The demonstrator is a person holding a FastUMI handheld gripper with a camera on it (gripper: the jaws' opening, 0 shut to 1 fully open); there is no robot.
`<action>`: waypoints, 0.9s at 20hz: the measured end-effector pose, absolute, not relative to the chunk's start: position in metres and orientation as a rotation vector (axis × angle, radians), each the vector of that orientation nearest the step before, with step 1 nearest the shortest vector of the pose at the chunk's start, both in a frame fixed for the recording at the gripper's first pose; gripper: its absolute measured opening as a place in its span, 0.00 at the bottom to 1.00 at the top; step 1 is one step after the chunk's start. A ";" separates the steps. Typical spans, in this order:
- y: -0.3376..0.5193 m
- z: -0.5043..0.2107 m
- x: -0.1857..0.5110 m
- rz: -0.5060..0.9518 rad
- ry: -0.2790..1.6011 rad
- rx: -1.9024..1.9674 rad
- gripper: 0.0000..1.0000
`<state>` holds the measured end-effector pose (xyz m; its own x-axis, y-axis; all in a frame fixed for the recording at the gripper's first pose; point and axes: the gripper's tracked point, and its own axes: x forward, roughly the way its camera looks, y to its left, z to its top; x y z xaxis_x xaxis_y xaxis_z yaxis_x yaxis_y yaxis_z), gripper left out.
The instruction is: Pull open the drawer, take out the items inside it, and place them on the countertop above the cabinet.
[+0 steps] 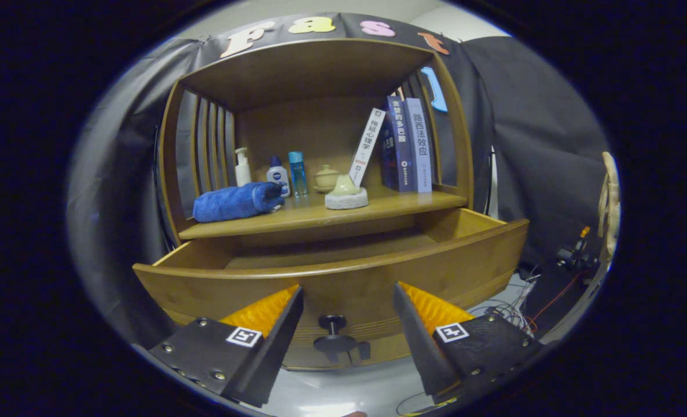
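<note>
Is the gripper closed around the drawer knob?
No; the gripper is open, its fingers spread to either side of the knob on the pulled-out drawer, touching nothing.

The scene is dim and warm-toned, lit softly from above and in front, with no hard highlights. The underside of the cabinet's top board (pixel 305 69) falls into shade, and the back of the open drawer (pixel 331 278) lies in shadow beneath the worktop (pixel 320 211). A faint sheen sits on the worktop beside the books (pixel 404 145) and on the pale floor (pixel 366 388) under the drawer knob (pixel 333 336). Fisheye distortion bows the drawer front and the cabinet's side posts outward, and the picture darkens toward its rim. The centre is fairly sharp; the fingers (pixel 348 341), spread apart close to the lens, look slightly soft, as do the cables (pixel 517 313) at the right.
</note>
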<state>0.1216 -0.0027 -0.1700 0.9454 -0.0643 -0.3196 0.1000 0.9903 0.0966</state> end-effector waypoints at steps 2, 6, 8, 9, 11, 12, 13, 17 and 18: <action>-0.002 -0.172 0.128 -0.082 0.319 0.133 0.94; 0.002 -0.175 0.145 -0.065 0.314 0.165 0.93; 0.004 -0.176 0.155 -0.058 0.318 0.161 0.93; 0.008 -0.177 0.159 -0.056 0.315 0.163 0.94; 0.010 -0.179 0.167 -0.046 0.315 0.178 0.94; 0.011 -0.179 0.171 -0.041 0.314 0.189 0.94; 0.011 -0.181 0.175 -0.038 0.315 0.196 0.94; 0.012 -0.181 0.189 -0.034 0.312 0.194 0.94; 0.013 -0.182 0.192 -0.032 0.315 0.193 0.94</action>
